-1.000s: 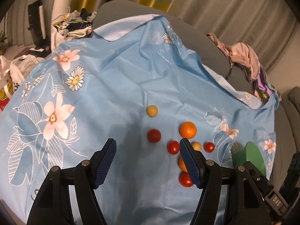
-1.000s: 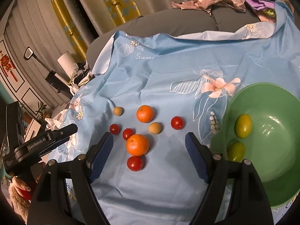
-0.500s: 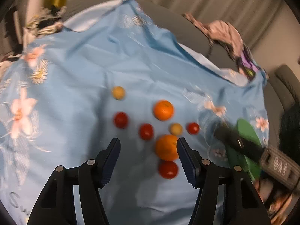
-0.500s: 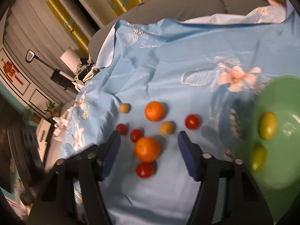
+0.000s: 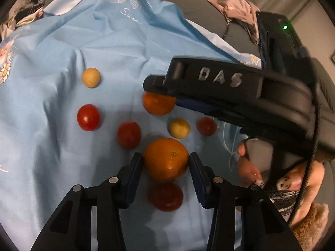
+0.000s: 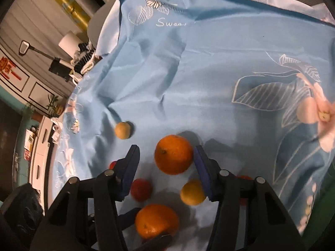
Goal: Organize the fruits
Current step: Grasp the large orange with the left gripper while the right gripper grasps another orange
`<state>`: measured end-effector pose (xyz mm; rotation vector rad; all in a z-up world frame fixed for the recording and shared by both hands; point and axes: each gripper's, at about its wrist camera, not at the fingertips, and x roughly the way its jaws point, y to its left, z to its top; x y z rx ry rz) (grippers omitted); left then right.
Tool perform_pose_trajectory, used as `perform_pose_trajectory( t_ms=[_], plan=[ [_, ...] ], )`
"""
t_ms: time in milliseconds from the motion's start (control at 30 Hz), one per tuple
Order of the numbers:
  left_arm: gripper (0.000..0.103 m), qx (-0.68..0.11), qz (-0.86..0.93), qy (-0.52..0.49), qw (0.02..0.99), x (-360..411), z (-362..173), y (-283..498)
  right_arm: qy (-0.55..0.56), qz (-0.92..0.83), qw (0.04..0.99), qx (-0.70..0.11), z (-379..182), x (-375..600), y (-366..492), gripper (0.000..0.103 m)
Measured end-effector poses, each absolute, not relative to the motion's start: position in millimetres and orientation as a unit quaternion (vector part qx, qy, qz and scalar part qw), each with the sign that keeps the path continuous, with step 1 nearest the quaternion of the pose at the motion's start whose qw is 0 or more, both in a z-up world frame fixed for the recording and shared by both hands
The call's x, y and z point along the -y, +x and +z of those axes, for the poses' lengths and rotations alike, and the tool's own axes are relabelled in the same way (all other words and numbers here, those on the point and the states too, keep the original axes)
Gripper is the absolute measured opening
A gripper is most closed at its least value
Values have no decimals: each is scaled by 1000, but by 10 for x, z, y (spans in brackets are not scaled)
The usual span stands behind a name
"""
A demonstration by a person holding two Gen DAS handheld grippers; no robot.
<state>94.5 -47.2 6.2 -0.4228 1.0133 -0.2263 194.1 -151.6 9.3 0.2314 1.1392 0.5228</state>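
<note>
Several fruits lie on the blue flowered cloth (image 5: 125,41). My left gripper (image 5: 166,163) is closing, and its blue pads touch both sides of the near orange (image 5: 166,160). A red tomato (image 5: 166,196) lies just under it. My right gripper (image 6: 167,163) is also closing, with the far orange (image 6: 173,154) between its jaws. Its right pad is at the peel and a gap shows on the left. In the left wrist view one of its black fingers (image 5: 209,79) covers the top of that far orange (image 5: 159,104).
Loose around them lie tomatoes (image 5: 89,117) (image 5: 128,135) (image 5: 206,126) and two small yellow fruits (image 5: 91,80) (image 5: 179,128). The green bowl's rim (image 6: 331,188) shows at the right edge. A person's hand (image 5: 251,167) holds the right gripper. Clothes (image 5: 240,10) lie behind.
Both grippers came down and forward over the fruit and their jaws narrowed. The left now brackets the near orange, the right the far one, and the right gripper has entered the left view.
</note>
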Motion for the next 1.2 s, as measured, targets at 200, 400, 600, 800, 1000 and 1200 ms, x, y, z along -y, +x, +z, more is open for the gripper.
perform_pose_trajectory(
  t_ms=[200, 400, 600, 800, 1000, 1200],
  plan=[
    [46, -481, -117, -219, 841, 422, 35, 964, 97, 241, 804, -535, -2, 1488, 2001, 42],
    [44, -474, -106, -215, 847, 473, 72, 912, 102, 237, 809, -528, 7, 1535, 1973, 40],
    [43, -471, -89, -208, 852, 509, 120, 816, 137, 237, 815, -511, 242, 1774, 1784, 40],
    [43, -450, -64, -205, 867, 338, 284, 705, 149, 220, 834, -483, 552, 2023, 1334, 40],
    [43, -442, -36, -202, 874, 215, 384, 677, 149, 171, 841, -492, 438, 2158, 885, 40],
    [43, -435, -32, -206, 876, 145, 442, 647, 80, 146, 836, -523, 173, 1935, 699, 41]
  ],
)
